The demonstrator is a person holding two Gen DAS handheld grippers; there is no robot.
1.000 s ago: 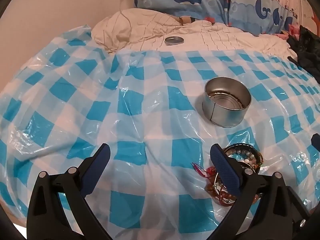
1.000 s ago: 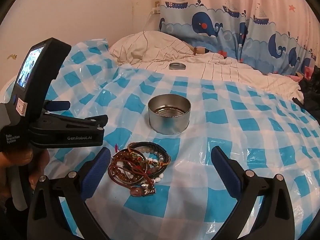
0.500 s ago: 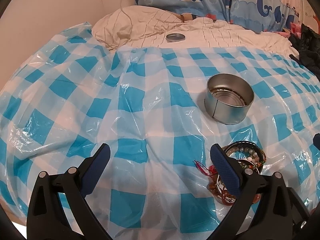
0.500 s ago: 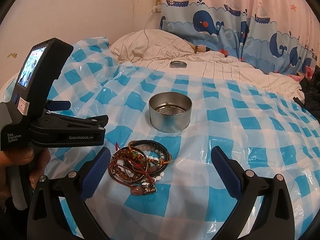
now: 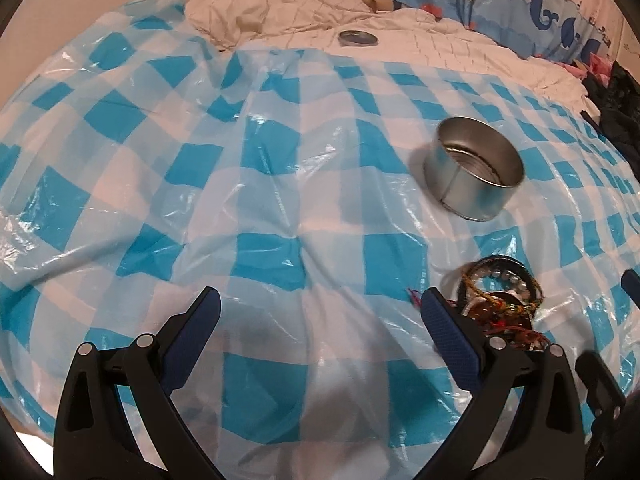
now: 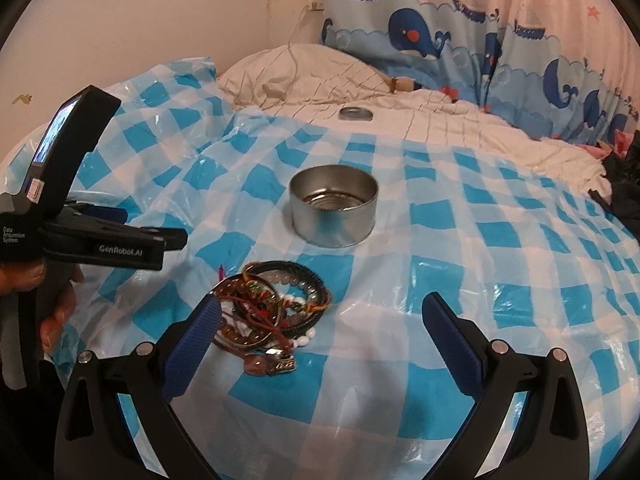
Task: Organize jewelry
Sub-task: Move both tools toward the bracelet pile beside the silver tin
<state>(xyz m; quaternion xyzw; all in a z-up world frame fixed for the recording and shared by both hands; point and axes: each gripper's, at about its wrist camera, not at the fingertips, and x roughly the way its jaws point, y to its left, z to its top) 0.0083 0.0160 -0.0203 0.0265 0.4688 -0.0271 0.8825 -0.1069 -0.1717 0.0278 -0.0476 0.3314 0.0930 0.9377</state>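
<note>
A tangled heap of bracelets (image 6: 272, 312) lies on the blue-checked plastic sheet (image 6: 500, 240), just in front of an open round tin (image 6: 334, 210) that sits at twelve o'clock from it. Our right gripper (image 6: 320, 332) hovers over the heap, fingers spread wide and holding nothing, its left finger (image 6: 192, 344) at the heap's nine o'clock edge. Our left gripper (image 5: 320, 332) is likewise wide open and empty, the heap at its three o'clock. The strands seem interlocked, though blur hides details. We should shift left, close on one outer band, and lift slowly. The tin's lid (image 6: 355, 113) rests far back.
</note>
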